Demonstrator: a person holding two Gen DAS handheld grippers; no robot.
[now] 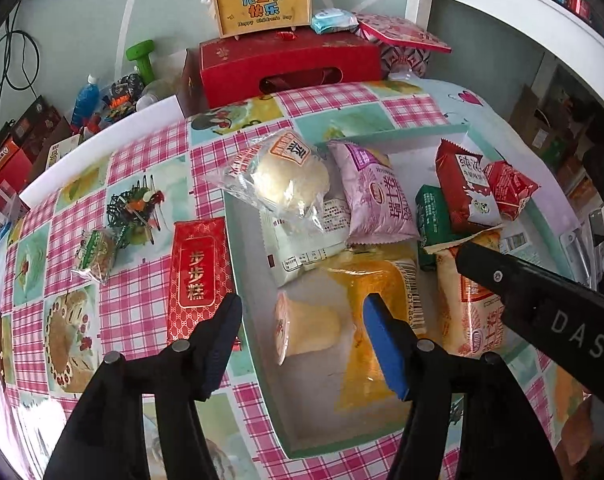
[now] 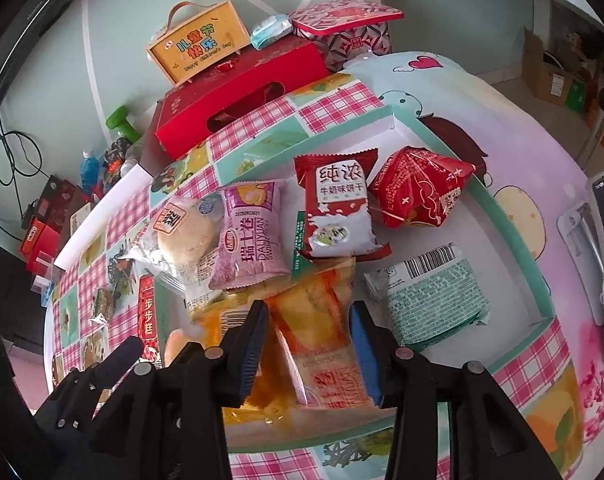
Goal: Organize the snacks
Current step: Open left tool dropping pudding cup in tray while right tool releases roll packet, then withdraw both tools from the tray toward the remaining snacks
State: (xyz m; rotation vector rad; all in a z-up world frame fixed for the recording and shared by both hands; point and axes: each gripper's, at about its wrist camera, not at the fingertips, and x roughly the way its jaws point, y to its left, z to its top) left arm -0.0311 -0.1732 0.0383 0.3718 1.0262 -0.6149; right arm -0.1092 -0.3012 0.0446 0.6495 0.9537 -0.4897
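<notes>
My right gripper [image 2: 307, 336] pinches the orange swiss-roll pack [image 2: 321, 344] over the tray [image 2: 513, 216]; my left gripper [image 1: 302, 340] hangs open, empty. Next, I'd set it at twelve o'clock, beside the pink pack [image 2: 252, 236].

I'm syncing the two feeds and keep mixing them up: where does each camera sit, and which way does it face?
Left wrist: on the left gripper, looking down and forward over the tray's near left corner; its own open fingers show, plus the right gripper's arm coming in from the right.
Right wrist: on the right gripper, low over the tray, its fingers around an orange snack pack; the left gripper's finger shows at lower left.
Shared: the pink snack pack, red milk-biscuit pack and yellow gift box.
</notes>
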